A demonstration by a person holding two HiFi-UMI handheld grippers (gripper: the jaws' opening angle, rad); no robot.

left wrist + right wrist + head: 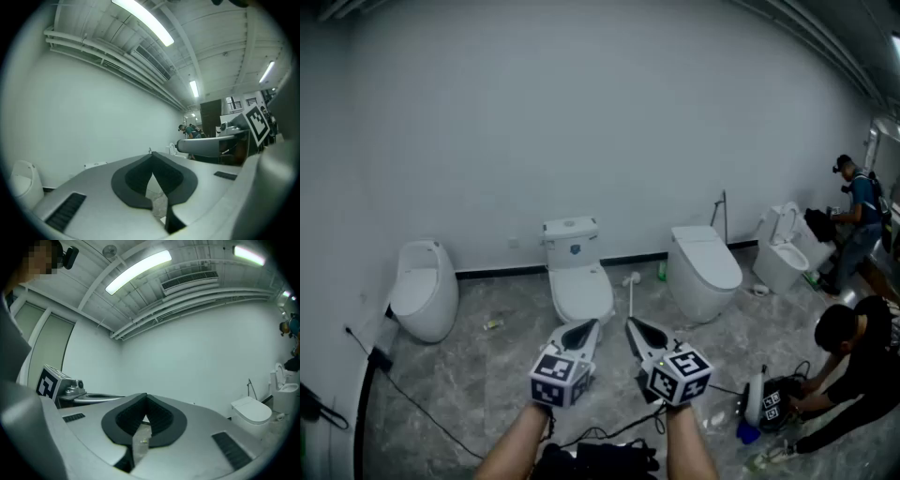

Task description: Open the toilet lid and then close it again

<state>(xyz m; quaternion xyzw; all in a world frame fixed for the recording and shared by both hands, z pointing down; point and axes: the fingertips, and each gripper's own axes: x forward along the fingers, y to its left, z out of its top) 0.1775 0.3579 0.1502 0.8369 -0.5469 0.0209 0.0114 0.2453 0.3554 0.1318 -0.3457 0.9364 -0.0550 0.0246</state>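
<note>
A white toilet with a tank (571,242) stands against the far wall, its lid (581,292) down. Both grippers are held level in front of it, side by side, short of the bowl and touching nothing. My left gripper (586,326) has its jaws together at the tips with nothing between them; in its own view the tips (152,159) meet. My right gripper (634,324) is shut and empty too, with its tips (144,401) closed. Each gripper shows in the other's view: the right one (215,143) and the left one (84,397).
A tankless toilet (424,289) stands at the left and another (703,267) at the right, with a toilet brush (631,291) between. Farther right is a toilet with its lid up (783,248). One person stands (862,225), another crouches (853,366). A cable (412,398) crosses the floor.
</note>
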